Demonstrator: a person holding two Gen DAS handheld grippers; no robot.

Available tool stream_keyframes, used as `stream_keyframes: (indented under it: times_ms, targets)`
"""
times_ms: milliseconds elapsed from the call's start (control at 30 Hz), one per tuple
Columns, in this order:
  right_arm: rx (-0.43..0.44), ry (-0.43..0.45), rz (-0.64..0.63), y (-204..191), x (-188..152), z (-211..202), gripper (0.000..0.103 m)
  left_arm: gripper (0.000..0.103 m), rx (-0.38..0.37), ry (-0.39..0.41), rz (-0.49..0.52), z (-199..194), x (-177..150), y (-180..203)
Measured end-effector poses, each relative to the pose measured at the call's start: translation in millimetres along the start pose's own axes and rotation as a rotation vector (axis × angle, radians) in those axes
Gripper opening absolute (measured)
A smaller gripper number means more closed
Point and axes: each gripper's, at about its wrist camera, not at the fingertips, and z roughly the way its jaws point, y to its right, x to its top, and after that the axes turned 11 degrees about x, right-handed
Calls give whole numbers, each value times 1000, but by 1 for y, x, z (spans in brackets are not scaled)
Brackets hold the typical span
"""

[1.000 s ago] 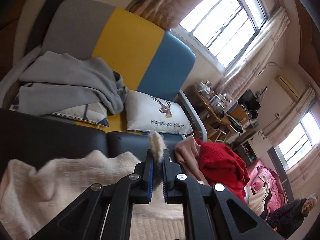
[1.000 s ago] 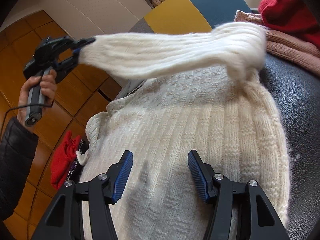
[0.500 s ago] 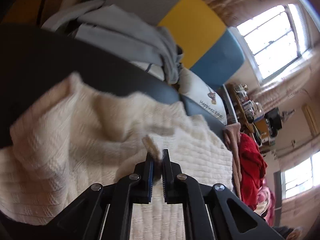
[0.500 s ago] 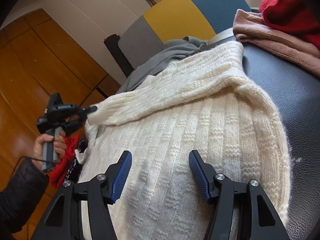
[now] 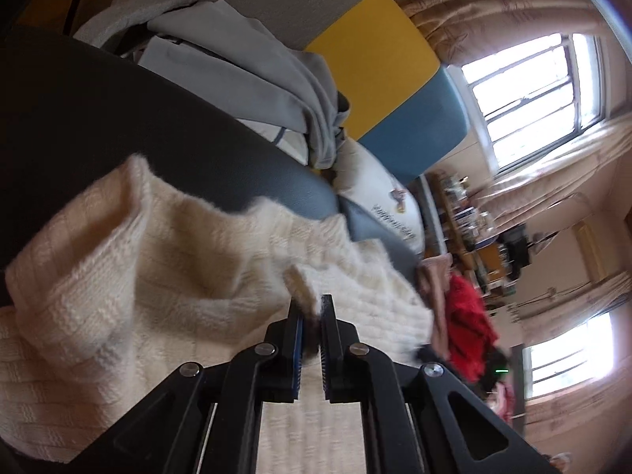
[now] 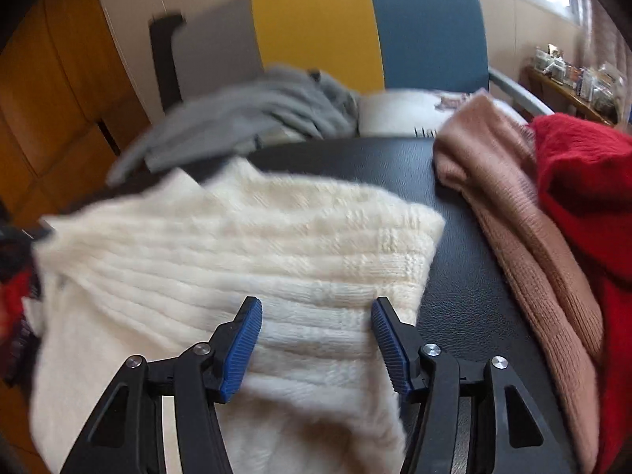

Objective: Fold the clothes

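Black padded surface: fills the middle of the right wrist view; also visible at 10 o'clock in the left wrist view. All the clothes lie on it.

Chair back in grey, yellow and blue panels: stands behind the surface at 12 o'clock in the right wrist view; at 1 o'clock in the left wrist view.

Cream knit sweater: lies on the black surface, centre to 8 o'clock in the right wrist view, one layer folded across the body. In the left wrist view it covers 7 to 9 o'clock and runs under the fingers.

Pink knit garment: at 3 o'clock on the surface, apart from the cream sweater with black surface between them. Red garment lies on it, further toward 3 o'clock.

Grey garment: heaped at 11 o'clock by the chair back. White cushion just beside it at 12 o'clock.

Right gripper: at 6 o'clock, blue-padded fingers spread wide apart, hovering over the sweater's near edge, nothing between them.

Left gripper: at 6 o'clock in its own view, fingers drawn nearly together and clamped on a small tuft of the cream sweater, which sticks up past the tips. Frame is blurred here.
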Motion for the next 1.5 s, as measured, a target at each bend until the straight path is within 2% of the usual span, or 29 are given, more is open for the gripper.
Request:
stream_keyframes:
  times_ms: [33,67,133,167,200,267,300,367,400,467,533,567,600,667,733,833,867,900,967,1000,1167,1267,1333,1367,1433,1500]
  targets:
    - [-24,-26,-36,0,0,6,56,6,-26,-11,-20,-2,3,0]
    - [-48,-36,-88,-5,0,6,49,6,-53,-22,-41,-4,5,0]
    - [-94,-63,-189,-14,1,2,26,6,-106,-47,-86,-8,7,-1]
    - [-110,-80,-225,-15,2,0,8,6,-110,-61,-102,-8,8,-2]
    - [-111,-101,-228,-11,0,-1,8,6,-68,-67,-97,-6,7,-4]
    - [-114,-136,-233,-3,-3,-2,8,6,71,-79,-87,7,3,-13]
    - [-114,-128,-231,-2,-3,-4,9,6,152,-100,-103,19,0,-24]
    - [-113,-113,-227,1,-5,-7,10,7,237,-123,-164,41,-4,-49]
    - [-113,-105,-225,2,-6,-9,10,7,252,-117,-192,47,-5,-59]
    - [-108,-89,-218,4,-7,-14,15,7,228,-79,-210,49,-5,-61]
    - [-38,-58,-205,-5,-9,-25,16,7,255,-60,-150,47,-3,-49]
    - [5,-43,-203,-11,-10,-31,26,7,266,-51,-113,47,-2,-41]
    - [32,-36,-207,-17,-11,-34,49,7,276,-44,-87,46,-1,-35]
    - [29,-36,-227,-27,-14,-29,70,6,283,-25,-51,43,1,-26]
    - [18,-67,-234,-30,-15,-17,66,6,275,3,-24,37,3,-18]
    - [7,-109,-232,-29,-17,-7,51,6,307,54,45,27,6,-5]
    - [5,-113,-231,-28,-17,-10,32,6,343,65,63,25,6,-3]
    - [-3,-124,-235,-27,-17,-13,20,6,379,77,81,23,7,-1]
    - [-9,-153,-234,-21,-22,-20,21,6,439,72,87,31,10,-5]
    - [-8,-155,-225,-16,-27,-21,21,6,442,72,97,34,9,-4]
    - [20,-129,-181,-11,-24,-32,27,9,381,89,181,41,-7,20]
    - [22,-38,-139,-14,-6,-40,28,15,343,100,231,45,-18,34]
    - [11,18,-110,-15,7,-41,35,16,318,107,265,48,-24,43]
    - [-24,31,-97,-14,12,-34,40,16,314,109,270,50,-27,45]
    - [-86,11,-18,-2,20,-12,49,16,313,111,265,52,-34,44]
    - [-93,18,61,14,19,6,54,16,313,114,261,55,-41,43]
